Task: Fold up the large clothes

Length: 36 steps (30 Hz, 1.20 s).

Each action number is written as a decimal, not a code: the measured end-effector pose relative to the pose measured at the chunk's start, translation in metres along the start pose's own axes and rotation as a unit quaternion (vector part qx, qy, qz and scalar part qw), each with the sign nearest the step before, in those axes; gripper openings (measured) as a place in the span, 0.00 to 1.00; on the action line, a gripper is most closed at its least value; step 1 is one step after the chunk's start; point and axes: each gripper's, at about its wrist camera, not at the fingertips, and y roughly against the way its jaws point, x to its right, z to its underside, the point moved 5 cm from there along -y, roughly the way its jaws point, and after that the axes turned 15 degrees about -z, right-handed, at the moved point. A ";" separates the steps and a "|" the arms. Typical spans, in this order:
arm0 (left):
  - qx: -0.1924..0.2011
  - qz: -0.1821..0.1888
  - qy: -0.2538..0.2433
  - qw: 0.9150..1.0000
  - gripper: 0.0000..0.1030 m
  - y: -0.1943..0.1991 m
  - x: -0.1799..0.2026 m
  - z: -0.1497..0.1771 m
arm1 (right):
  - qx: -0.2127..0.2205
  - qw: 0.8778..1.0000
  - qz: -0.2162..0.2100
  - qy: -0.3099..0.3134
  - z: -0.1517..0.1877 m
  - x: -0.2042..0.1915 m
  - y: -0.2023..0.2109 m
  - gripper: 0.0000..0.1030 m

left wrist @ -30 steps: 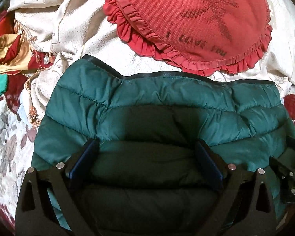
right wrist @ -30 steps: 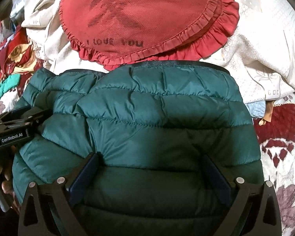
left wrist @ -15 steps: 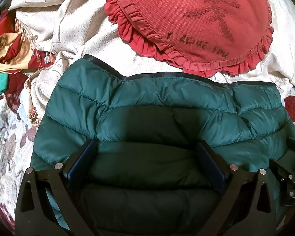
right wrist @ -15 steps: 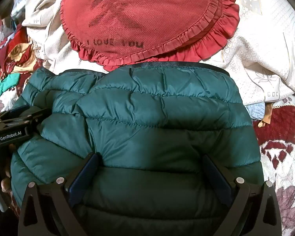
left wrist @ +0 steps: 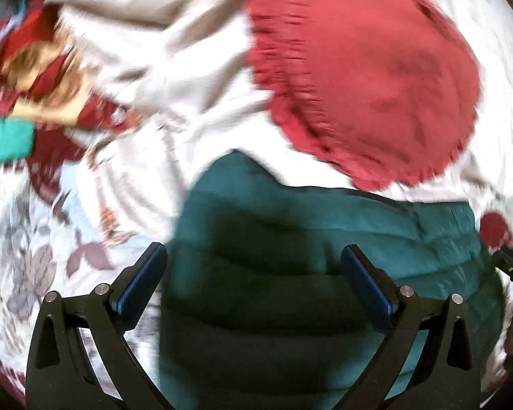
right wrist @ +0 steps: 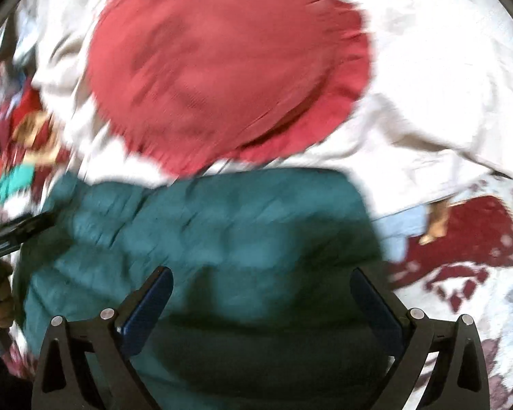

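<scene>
Floral bedspread (left wrist: 34,256) holds green puffer jacket (right wrist: 222,239), red cushion (left wrist: 376,85).

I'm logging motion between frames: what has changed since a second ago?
Both views are now motion-blurred. In the left wrist view the green puffer jacket sits further right, baring floral bedspread beside the left gripper. The right gripper view shifted less. Both grippers remain open, nothing grasped; the red ruffled cushion remains beyond the jacket.
</scene>
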 end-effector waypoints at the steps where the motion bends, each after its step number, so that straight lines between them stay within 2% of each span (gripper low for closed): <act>1: -0.022 0.010 0.012 1.000 0.99 -0.009 -0.012 0.003 | 0.002 1.000 -0.014 -0.027 -0.006 0.018 0.005 1.00; 4: -0.083 0.032 0.025 0.996 0.99 -0.036 -0.031 0.015 | -0.008 0.999 -0.019 -0.039 -0.007 0.031 0.000 1.00; 6: -0.099 0.058 0.026 0.993 0.99 -0.048 -0.035 0.023 | -0.031 0.999 -0.007 -0.033 -0.003 0.037 -0.010 1.00; 8: -0.118 0.103 0.033 0.987 0.99 -0.063 -0.036 0.031 | -0.047 0.998 0.003 -0.029 0.001 0.039 -0.016 1.00; 9: -0.129 0.125 0.044 0.983 1.00 -0.070 -0.036 0.033 | -0.071 0.997 0.021 -0.022 0.007 0.042 -0.027 1.00; 10: -0.141 0.160 0.068 0.975 1.00 -0.080 -0.040 0.034 | -0.070 0.997 0.021 -0.024 0.007 0.044 -0.027 1.00; 12: -0.127 0.182 0.073 0.972 1.00 -0.083 -0.042 0.031 | -0.069 0.997 0.020 -0.027 0.006 0.045 -0.026 1.00; 15: -0.112 0.180 0.069 0.975 1.00 -0.084 -0.039 0.031 | -0.066 0.997 0.019 -0.036 0.007 0.050 -0.023 1.00; 17: -0.101 0.183 0.073 0.975 0.93 -0.080 -0.038 0.031 | -0.065 0.997 0.015 -0.040 0.008 0.051 -0.024 1.00; 19: -0.080 0.206 0.069 0.973 0.62 -0.071 -0.038 0.029 | -0.065 0.997 0.012 -0.045 0.009 0.053 -0.025 1.00; 20: -0.069 0.211 0.067 0.973 0.56 -0.065 -0.035 0.031 | -0.065 0.997 0.012 -0.047 0.009 0.053 -0.026 1.00; 22: -0.040 0.202 0.045 0.978 0.43 -0.056 -0.033 0.030 | -0.066 0.997 0.013 -0.047 0.008 0.053 -0.026 1.00; 25: -0.004 0.174 0.017 0.985 0.36 -0.047 -0.025 0.027 | -0.064 0.997 0.013 -0.048 0.007 0.052 -0.027 1.00; 29: 0.004 0.153 0.001 0.988 0.36 -0.046 -0.020 0.027 | -0.062 0.997 0.005 -0.053 0.008 0.054 -0.026 1.00; 31: 0.004 0.145 -0.007 0.989 0.38 -0.047 -0.019 0.028 | -0.081 0.994 -0.027 -0.072 0.010 0.063 -0.024 1.00; 35: 0.002 0.131 -0.013 0.991 0.43 -0.051 -0.017 0.032 | -0.063 0.992 -0.032 -0.107 0.018 0.096 -0.009 1.00; 36: -0.001 0.130 -0.010 0.992 0.46 -0.052 -0.018 0.032 | -0.061 0.990 -0.048 -0.114 0.022 0.103 -0.009 1.00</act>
